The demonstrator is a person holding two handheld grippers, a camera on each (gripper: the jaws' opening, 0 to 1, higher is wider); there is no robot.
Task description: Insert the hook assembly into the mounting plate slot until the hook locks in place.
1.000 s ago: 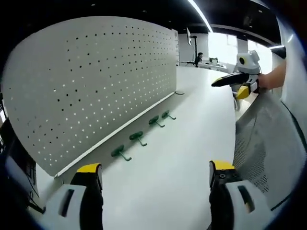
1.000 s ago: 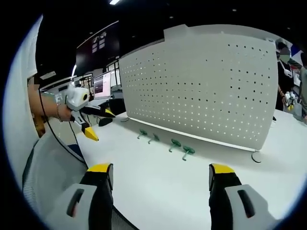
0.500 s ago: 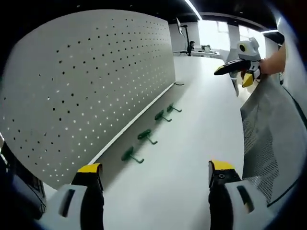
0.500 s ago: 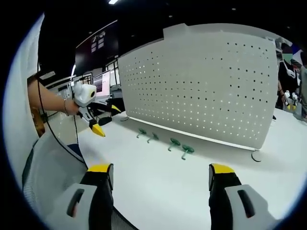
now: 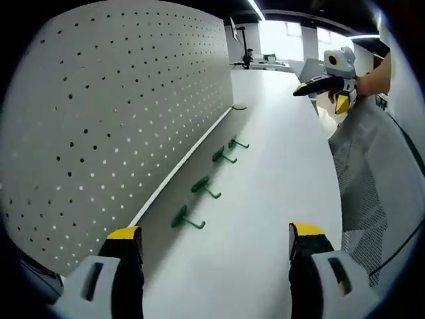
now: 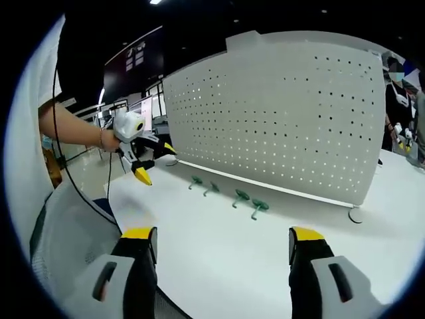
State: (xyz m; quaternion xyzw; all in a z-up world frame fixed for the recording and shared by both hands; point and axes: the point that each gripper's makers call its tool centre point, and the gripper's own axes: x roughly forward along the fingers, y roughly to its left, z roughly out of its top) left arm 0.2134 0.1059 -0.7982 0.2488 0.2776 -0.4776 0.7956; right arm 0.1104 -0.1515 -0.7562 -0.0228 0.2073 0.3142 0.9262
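both grippers we hold spread and empty: left gripper (image 5: 211,247) and right gripper (image 6: 217,247) hover over the white table (image 5: 279,173). four green hooks (image 6: 242,197) lie in a row along the foot of the pegboard (image 6: 279,113), near the table's back edge.

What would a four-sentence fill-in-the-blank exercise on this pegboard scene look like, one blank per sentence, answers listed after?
1. The number of green hooks lying on the table is ____.
2. The hooks lie in a row in front of the upright ____ pegboard.
3. Both the left claw and the right claw have their jaws ____.
4. The claws' jaw tips are coloured ____.

Answers: four; white; open; yellow
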